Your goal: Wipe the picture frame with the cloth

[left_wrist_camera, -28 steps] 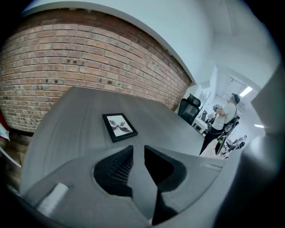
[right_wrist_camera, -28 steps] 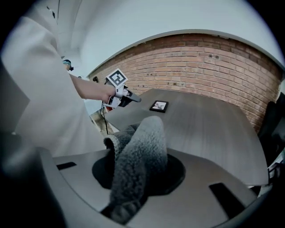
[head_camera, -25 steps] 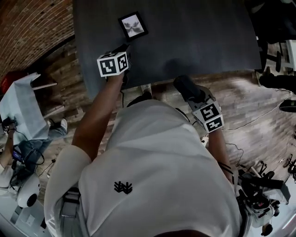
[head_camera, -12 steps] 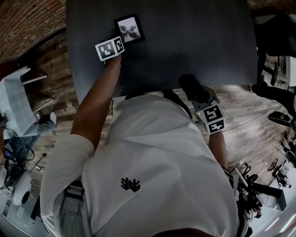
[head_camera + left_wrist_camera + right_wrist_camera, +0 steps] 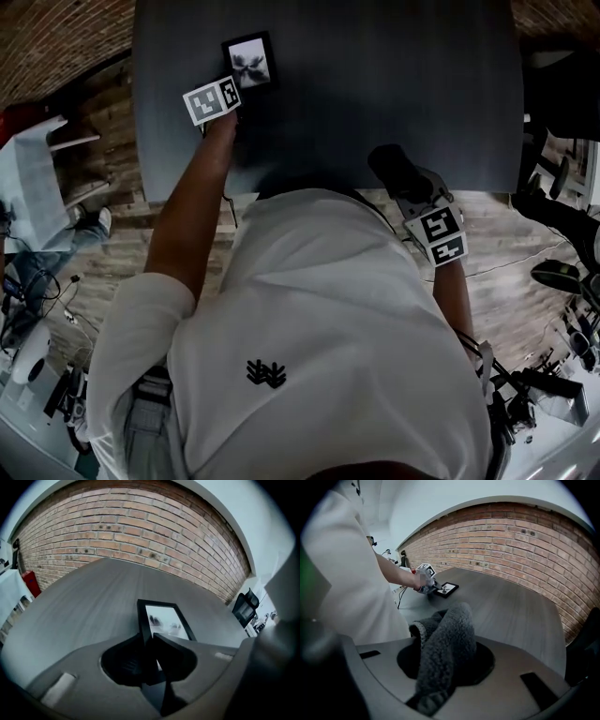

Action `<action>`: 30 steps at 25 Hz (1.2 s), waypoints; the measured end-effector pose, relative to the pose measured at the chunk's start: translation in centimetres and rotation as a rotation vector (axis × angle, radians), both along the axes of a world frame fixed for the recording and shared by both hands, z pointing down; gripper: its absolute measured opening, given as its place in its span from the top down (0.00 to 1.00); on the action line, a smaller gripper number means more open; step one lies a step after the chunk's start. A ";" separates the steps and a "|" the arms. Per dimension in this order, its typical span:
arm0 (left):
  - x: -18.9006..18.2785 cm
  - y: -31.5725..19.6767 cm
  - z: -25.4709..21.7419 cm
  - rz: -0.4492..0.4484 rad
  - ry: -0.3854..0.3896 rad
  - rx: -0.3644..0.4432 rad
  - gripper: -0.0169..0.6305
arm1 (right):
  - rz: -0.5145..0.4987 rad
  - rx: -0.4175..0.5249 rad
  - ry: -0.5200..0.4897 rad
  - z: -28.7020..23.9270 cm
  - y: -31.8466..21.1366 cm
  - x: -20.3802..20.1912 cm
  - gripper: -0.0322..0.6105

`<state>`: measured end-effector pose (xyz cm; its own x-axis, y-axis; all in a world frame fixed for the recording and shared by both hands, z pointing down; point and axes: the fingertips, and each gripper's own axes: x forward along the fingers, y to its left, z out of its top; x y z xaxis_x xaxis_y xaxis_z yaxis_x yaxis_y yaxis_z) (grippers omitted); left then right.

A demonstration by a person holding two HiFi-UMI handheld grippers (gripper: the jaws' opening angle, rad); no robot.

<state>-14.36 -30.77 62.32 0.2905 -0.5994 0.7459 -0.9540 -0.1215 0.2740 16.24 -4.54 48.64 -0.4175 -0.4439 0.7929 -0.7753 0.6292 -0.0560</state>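
The left gripper [image 5: 149, 641] has its two jaws on the near left border of the picture frame [image 5: 165, 619]. The jaws have just been closing, and the black border stands between them with both tips against it. In the head view this gripper is in the upper left of the picture, and the frame lies flat on the dark table [image 5: 79, 606], just above the marker cube.

The right gripper [image 5: 443, 660] is clamped on the grey fluffy cloth [image 5: 451, 630], which rises in a fold out of its jaws. In the head view it is right of centre, over the near edge of the table, well apart from the frame. Behind the table is a brick wall [image 5: 140, 531].
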 end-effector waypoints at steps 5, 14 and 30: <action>2.6 2.1 -1.4 0.018 -0.006 -0.012 0.86 | -0.072 0.025 -0.020 0.0 -1.2 2.4 0.81; 9.1 8.7 -6.7 0.157 0.118 0.012 0.86 | -0.242 0.135 -0.056 -2.7 -6.3 0.8 0.81; 15.4 15.5 -14.3 0.478 0.108 0.125 0.86 | -0.802 0.311 0.220 -5.5 -9.8 -11.2 0.81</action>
<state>1.00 -15.27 48.07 0.6262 -0.4629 0.6274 -0.7504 -0.5763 0.3237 5.07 -14.36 43.15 -0.5480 -0.2917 0.7840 -0.0672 0.9495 0.3063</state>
